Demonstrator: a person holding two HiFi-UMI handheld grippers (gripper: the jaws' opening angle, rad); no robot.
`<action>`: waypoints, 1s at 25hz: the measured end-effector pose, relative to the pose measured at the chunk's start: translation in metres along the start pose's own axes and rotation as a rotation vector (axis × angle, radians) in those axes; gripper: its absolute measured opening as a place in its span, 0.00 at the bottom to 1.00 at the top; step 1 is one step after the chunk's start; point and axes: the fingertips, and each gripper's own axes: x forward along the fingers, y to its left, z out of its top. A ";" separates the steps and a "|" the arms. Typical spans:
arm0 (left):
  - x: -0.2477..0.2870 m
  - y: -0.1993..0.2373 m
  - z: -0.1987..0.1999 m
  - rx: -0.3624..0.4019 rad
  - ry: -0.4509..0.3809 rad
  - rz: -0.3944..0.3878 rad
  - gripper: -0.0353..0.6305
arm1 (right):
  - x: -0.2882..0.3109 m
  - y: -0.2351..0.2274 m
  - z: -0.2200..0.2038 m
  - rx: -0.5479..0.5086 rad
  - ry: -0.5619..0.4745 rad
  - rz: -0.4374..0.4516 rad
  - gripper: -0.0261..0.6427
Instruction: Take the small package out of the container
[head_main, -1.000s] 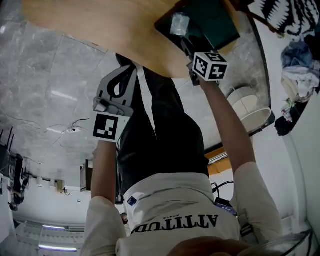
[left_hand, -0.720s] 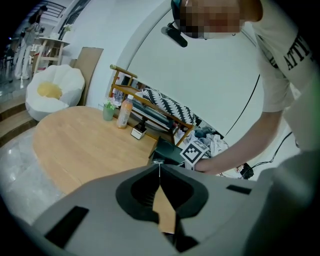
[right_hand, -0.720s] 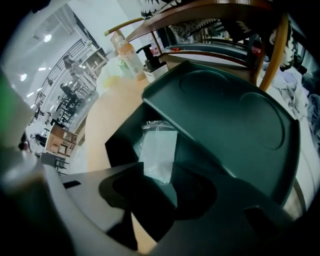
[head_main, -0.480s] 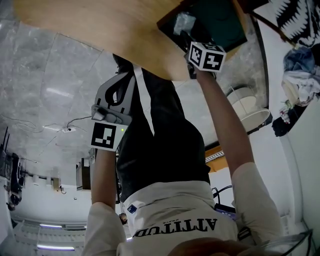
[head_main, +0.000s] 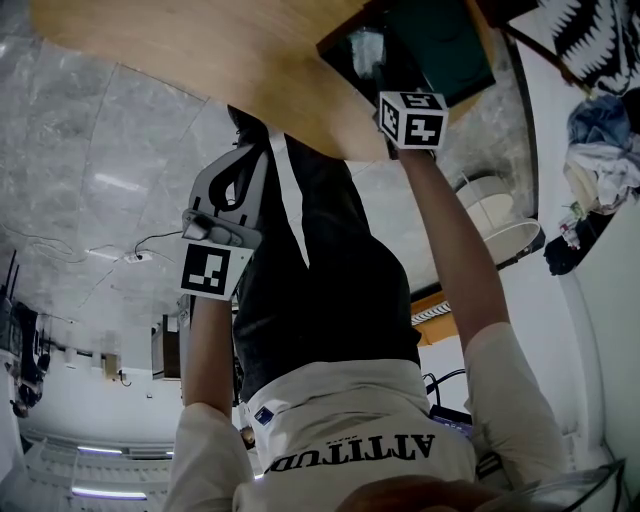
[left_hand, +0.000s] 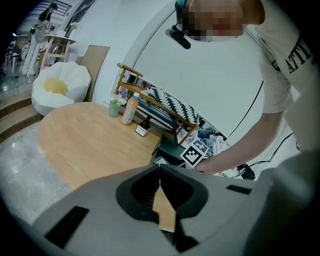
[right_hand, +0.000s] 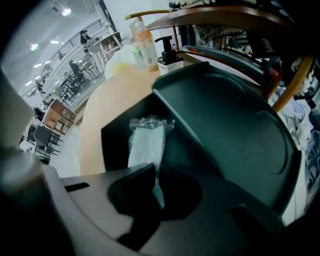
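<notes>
The small package (right_hand: 147, 145), a clear plastic bag with pale contents, lies inside the dark green open container (right_hand: 225, 130) at the edge of the round wooden table (head_main: 220, 60). My right gripper (right_hand: 157, 197) reaches into the container; its jaws are closing and pinch the package's near end. In the head view the package (head_main: 366, 48) shows in the container (head_main: 440, 50) just beyond the right gripper (head_main: 375, 78). My left gripper (left_hand: 160, 172) is shut and empty, held low beside the person's legs (head_main: 243, 160), off the table.
An orange bottle (right_hand: 146, 45), a pump bottle (right_hand: 167, 52) and a green cup (left_hand: 115, 107) stand at the table's far edge by a wooden shelf (left_hand: 160, 107). A white beanbag (left_hand: 60, 87) sits beyond the table. A round white object (head_main: 495, 215) is on the floor.
The right gripper has pushed a little deeper into the container and its jaws have come together on the package. The left gripper has barely moved.
</notes>
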 end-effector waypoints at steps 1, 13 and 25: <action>-0.001 0.000 0.002 0.002 -0.001 0.002 0.09 | -0.002 0.003 0.002 -0.010 -0.005 0.012 0.10; -0.040 -0.028 0.062 0.065 -0.071 0.032 0.09 | -0.072 0.023 0.029 -0.047 -0.082 0.072 0.08; -0.112 -0.099 0.148 0.154 -0.126 0.015 0.09 | -0.225 0.037 0.070 -0.050 -0.211 0.102 0.08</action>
